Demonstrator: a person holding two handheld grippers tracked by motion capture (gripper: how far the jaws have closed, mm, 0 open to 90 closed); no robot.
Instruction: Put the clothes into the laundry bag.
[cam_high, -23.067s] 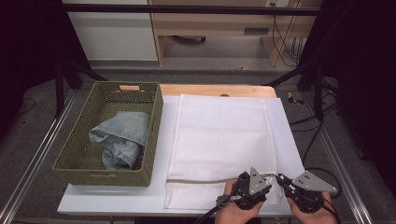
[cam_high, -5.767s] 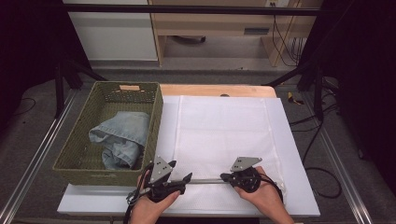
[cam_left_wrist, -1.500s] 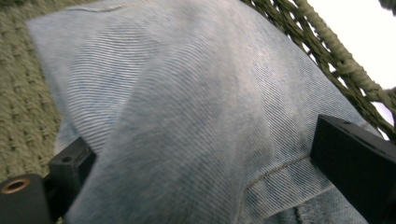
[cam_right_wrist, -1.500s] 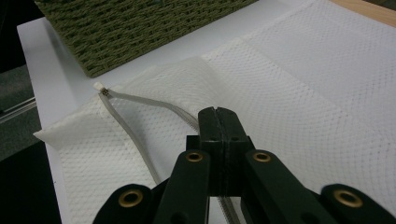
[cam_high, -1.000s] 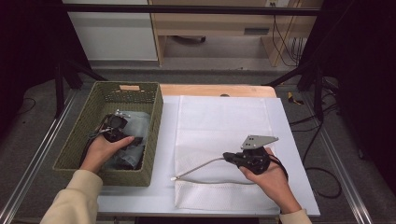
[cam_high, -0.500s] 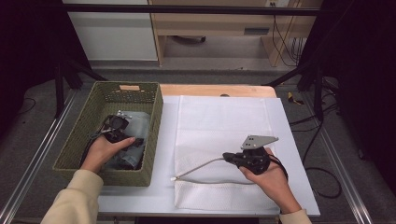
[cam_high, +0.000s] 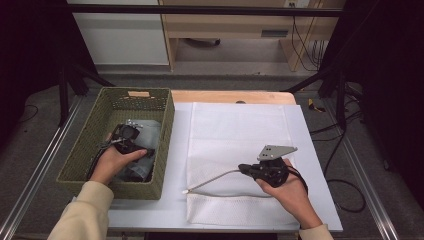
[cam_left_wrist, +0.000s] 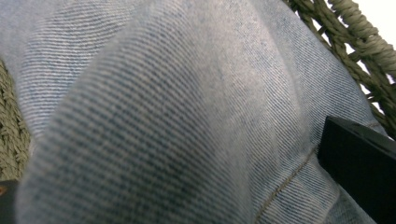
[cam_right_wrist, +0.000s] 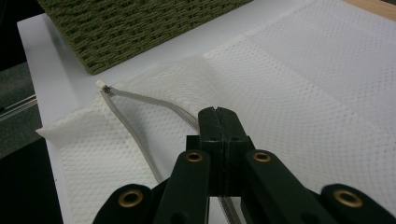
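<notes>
**Bag held open, jeans about to come out of the basket**

Nearest me, at about five o'clock on the table, the right gripper has its jaws pressed fully together on the upper lip of the white mesh laundry bag, right at the zipper. In the right gripper view the two black jaws meet with no gap, the zipper tape running out from between them toward the small white pull near the basket's corner. The lip is lifted a little, so a shallow mouth stands open, facing nine o'clock.

Farther off, at about nine o'clock, the left gripper is down inside the woven green basket, pressed into the folded jeans. Its own view is all blue denim at very close range, with one black jaw at the lower right edge and basket weave behind. The cloth seems bunched between the jaws, but I cannot tell whether they have closed on it.

My judgement: the step is to take the jeans and bring them to the bag. To do it well, the left should bite a thick fold, not a single layer, and lift clear of the basket's rim before crossing. The right should raise the lip higher and hold steady, or the denim will push the mouth flat.
</notes>
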